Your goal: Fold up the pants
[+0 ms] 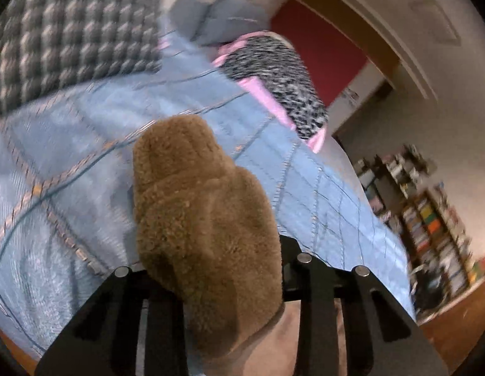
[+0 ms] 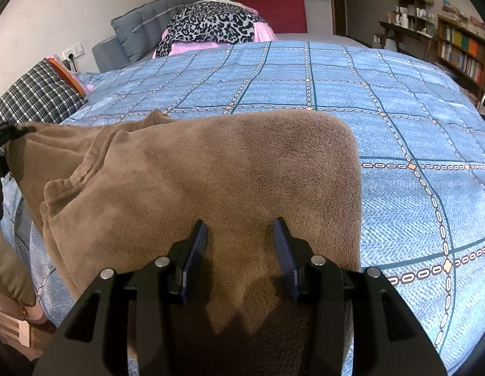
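Looking down the right tongs [image 2: 239, 228] first: half open, nothing pinched, both tips over the near edge of the soft brown fleece pants [image 2: 226, 163]. Hard to tell whether touching the cloth or just above it. Lying long from left to right on the blue checked bed cover [image 2: 399, 125], with a round folded end on the right and loose ends on the left. Out at that left end, closed tight on a bunch of the same pants: the left tongs [image 1: 217, 275], with the end lifted off the bed and the tips hidden in the fluff. Nearer to the loose end, so likely the ones to carry it across to the right, over the spot under the right tongs. Farther back, only a spotted black-and-white blanket [image 2: 211, 25] and a grey pillow [image 2: 139, 28], well apart from the pants.
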A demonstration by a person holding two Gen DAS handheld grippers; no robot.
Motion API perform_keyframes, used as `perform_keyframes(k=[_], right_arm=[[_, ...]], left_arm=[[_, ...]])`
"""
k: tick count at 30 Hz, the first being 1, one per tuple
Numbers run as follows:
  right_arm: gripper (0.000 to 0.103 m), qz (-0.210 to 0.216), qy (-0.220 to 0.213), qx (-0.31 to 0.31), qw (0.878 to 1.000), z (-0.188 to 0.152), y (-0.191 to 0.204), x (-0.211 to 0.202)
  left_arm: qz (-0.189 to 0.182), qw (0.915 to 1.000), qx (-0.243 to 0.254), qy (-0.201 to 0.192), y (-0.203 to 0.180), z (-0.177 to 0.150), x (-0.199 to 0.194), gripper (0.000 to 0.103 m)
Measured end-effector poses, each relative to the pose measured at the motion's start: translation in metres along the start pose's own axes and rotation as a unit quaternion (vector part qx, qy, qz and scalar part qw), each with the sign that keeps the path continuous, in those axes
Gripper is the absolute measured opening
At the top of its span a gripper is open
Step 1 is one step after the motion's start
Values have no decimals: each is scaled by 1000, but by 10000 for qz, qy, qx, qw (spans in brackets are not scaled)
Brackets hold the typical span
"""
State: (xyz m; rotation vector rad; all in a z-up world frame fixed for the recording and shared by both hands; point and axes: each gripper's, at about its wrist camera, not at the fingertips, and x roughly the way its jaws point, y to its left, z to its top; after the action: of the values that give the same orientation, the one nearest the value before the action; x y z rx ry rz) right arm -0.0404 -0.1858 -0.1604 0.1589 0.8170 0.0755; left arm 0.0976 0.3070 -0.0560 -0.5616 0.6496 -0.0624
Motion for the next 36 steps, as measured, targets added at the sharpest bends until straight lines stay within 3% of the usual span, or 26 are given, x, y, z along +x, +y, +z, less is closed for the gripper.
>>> perform_keyframes(k=[4, 7, 11, 16, 25, 28, 31, 36], right_arm=[[44, 78, -26, 71, 9999, 1, -1, -3], [44, 177, -69, 151, 9997, 1, -3, -8], [44, 306, -121, 272, 9991, 1, -6, -15], [44, 527, -213, 447, 9974, 0, -12, -23], [44, 790, -412, 899, 9920, 1, -33, -39], [44, 915, -466, 1041, 9893, 1, -41, -42], [44, 1008, -528, 1189, 9864, 1, -51, -47], [44, 1008, -623, 1338, 9839, 0, -65, -53]], left_arm=[[-68, 9971, 757, -96, -49, -3, -12, 29], [-143, 9895, 1426, -175, -91, -13, -20, 29], [-382, 9747, 2192, -196, -144, -36, -29, 29], [-625, 9495, 3076, -25, -202, -76, -33, 29], [-981, 9062, 4100, 341, -264, -148, -37, 25], [-1072, 8855, 4498, 447, -283, -180, -37, 24], [-1244, 8746, 4642, 641, -293, -201, -33, 22], [-1404, 8665, 4720, 821, -307, -222, -31, 21]])
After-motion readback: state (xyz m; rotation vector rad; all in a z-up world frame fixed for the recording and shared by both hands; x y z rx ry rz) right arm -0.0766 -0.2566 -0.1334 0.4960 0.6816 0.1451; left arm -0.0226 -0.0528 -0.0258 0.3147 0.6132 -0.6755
